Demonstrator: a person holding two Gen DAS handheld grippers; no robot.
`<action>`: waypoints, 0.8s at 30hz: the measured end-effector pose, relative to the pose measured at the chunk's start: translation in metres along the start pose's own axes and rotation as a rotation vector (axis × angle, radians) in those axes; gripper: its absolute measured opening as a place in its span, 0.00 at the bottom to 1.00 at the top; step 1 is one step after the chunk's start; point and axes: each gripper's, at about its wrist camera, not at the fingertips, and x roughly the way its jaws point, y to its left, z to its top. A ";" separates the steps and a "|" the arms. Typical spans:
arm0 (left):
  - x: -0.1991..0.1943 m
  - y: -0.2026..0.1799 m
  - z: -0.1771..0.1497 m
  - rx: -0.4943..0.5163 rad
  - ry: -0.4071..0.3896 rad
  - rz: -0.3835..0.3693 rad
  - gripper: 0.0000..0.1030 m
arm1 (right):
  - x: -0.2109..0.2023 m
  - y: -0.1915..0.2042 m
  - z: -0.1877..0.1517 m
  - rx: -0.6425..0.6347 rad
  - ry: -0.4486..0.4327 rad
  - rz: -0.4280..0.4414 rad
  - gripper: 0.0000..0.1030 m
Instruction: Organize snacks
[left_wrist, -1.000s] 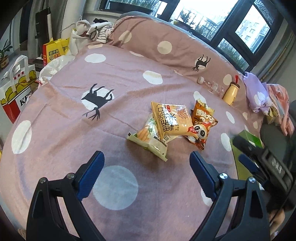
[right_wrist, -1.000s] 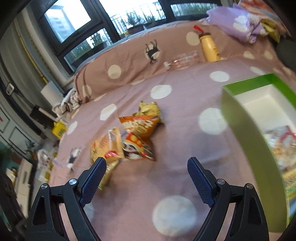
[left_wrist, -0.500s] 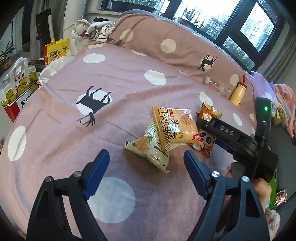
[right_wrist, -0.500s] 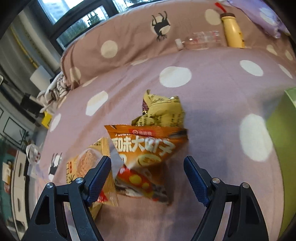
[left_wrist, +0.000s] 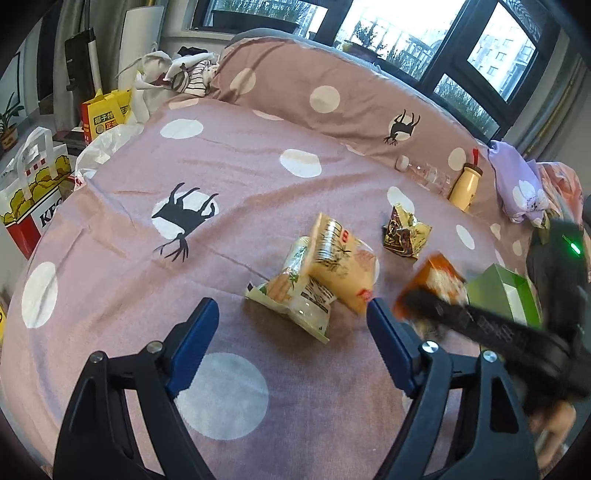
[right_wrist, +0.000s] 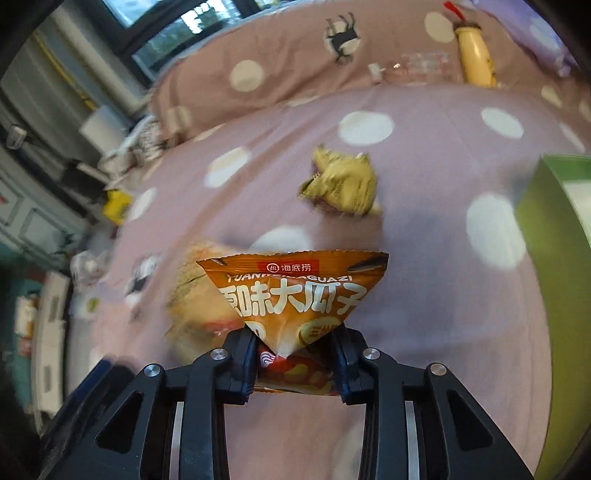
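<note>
Right hand-held gripper has just clamped down on the orange bag, pinched and crumpled above the bed, left hand-held gripper hanging wide open and empty near the yellow bags (green box off right).

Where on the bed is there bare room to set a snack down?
Free: the bedspread left of the deer print, and the near stretch between the left gripper and the yellow packs. Crowded: around those packs, the gold pack, the bottles and the green box.
</note>
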 end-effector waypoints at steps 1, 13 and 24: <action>-0.002 -0.001 0.000 0.003 0.000 -0.005 0.79 | -0.006 0.000 -0.007 0.002 0.017 0.024 0.34; -0.001 -0.021 -0.014 0.081 0.032 -0.039 0.79 | -0.016 -0.033 -0.052 0.120 0.128 -0.007 0.69; 0.002 -0.058 -0.035 0.181 0.099 -0.200 0.79 | -0.036 -0.052 -0.047 0.209 0.014 0.167 0.76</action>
